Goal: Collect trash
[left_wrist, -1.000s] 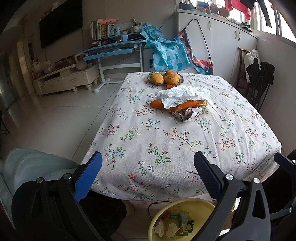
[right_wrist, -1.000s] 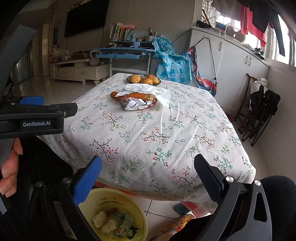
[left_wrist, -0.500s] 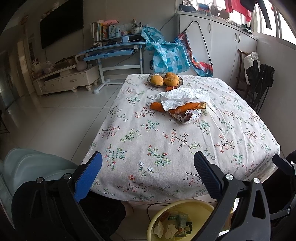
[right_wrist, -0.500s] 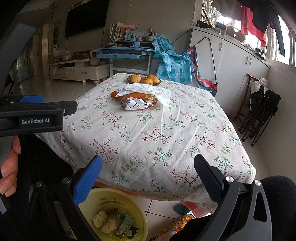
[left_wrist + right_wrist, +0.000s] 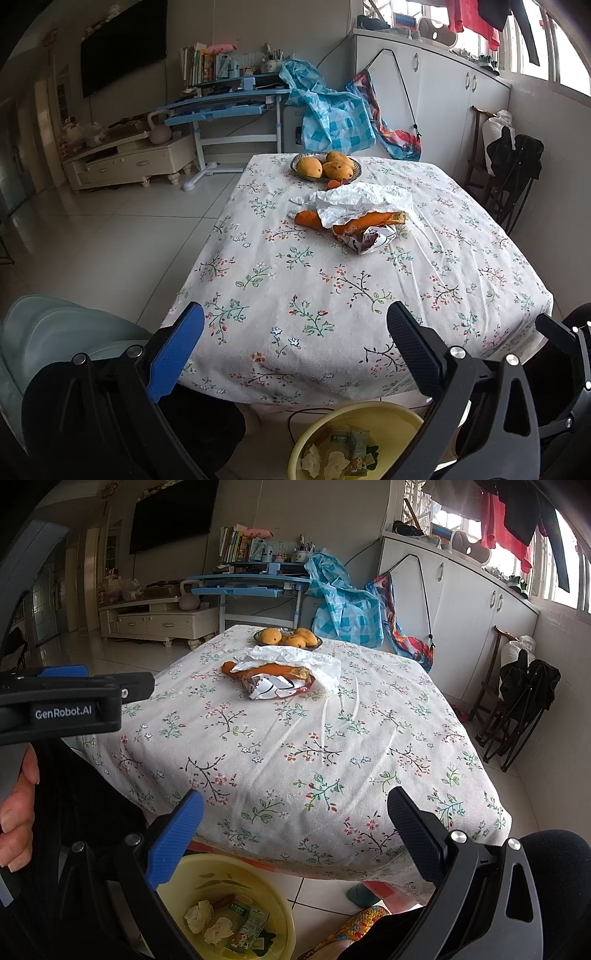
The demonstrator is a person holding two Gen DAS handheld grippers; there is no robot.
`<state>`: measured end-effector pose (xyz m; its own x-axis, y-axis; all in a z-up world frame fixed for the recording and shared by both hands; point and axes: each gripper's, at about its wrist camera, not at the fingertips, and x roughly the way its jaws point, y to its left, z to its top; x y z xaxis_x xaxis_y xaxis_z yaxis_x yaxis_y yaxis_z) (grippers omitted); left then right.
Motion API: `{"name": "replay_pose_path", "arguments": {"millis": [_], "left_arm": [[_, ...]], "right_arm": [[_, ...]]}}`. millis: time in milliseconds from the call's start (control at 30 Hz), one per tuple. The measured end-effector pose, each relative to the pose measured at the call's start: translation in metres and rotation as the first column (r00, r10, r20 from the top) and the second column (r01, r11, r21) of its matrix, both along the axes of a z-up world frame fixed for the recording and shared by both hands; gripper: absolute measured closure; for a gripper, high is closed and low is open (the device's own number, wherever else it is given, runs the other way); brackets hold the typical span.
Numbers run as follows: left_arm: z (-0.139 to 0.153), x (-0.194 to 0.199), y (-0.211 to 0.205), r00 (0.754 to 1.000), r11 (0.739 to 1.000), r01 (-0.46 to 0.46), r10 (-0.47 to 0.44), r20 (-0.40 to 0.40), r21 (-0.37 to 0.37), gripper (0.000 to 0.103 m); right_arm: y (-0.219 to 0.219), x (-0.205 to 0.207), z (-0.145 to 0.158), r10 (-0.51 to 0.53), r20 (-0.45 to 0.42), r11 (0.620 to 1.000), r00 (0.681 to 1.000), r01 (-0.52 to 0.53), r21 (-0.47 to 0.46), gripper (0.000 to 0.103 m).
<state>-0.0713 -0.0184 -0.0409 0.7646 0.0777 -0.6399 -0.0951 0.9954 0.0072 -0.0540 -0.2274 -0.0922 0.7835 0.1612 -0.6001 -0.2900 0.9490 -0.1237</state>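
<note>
Tools, left point(image 5: 295, 347) and right point(image 5: 295, 827), gape wide, empty, touching nothing.

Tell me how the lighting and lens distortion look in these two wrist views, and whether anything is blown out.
Left wrist view: daylight from the windows at upper right is blown out; black vignette fills the corners and the floral tablecloth bulges with fisheye curvature. Right wrist view: the window is also overexposed, the white cabinets bend, and the left hand-held gripper stays sharp.
</note>
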Motion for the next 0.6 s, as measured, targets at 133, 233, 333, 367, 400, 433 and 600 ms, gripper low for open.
{"name": "replay_pose_path", "arguments": {"millis": [133, 233, 333, 367, 400, 433, 600], "left_arm": [[0.0001, -0.0003, 0.0002, 1.0, 1.0, 0.0, 0.0, 0.001, 0.0, 0.007], [0.0001, -0.0006, 0.0004, 1.0, 1.0, -0.001, 0.001, 0.0, -0.001, 0.007], [-0.0001, -0.0003, 0.0002, 1.0, 1.0, -0.001, 0.001, 0.0, 0.0, 0.007], [-0.0002, -0.0002, 0.0001, 1.0, 1.0, -0.001, 0.001, -0.002, 0.001, 0.007], [0.0001, -0.0004, 0.0003, 1.0, 1.0, -0.001, 0.001, -0.002, 0.001, 0.007], [0.0002, -0.0003, 0.0004, 1.0, 1.0, -0.001, 0.001, -0.003, 0.002, 0.007], [-0.0009, 0.001, 0.0005, 1.0, 1.0, -0.004, 0.004, -0.014, 0.007, 0.007]], "right_arm": [[-0.0004, 0.0007, -0.0002, -0.001, -0.001, 1.0, 1.0, 0.001, 0.001, 0.008], [-0.0003, 0.0007, -0.0002, -0.001, -0.002, 1.0, 1.0, 0.001, 0.0, 0.008], [-0.0004, 0.0003, -0.0003, 0.002, -0.002, 1.0, 1.0, -0.002, -0.001, 0.008], [-0.0005, 0.0003, -0.0004, 0.002, -0.003, 1.0, 1.0, -0.002, -0.001, 0.008], [-0.0003, 0.0001, -0.0003, 0.002, -0.003, 1.0, 1.0, -0.002, 0.0, 0.008], [-0.0007, 0.001, -0.0006, 0.002, -0.004, 1.0, 1.0, -0.002, 0.001, 0.008], [-0.0006, 0.0009, -0.0004, 0.003, -0.004, 1.0, 1.0, -0.003, 0.001, 0.008]]}}
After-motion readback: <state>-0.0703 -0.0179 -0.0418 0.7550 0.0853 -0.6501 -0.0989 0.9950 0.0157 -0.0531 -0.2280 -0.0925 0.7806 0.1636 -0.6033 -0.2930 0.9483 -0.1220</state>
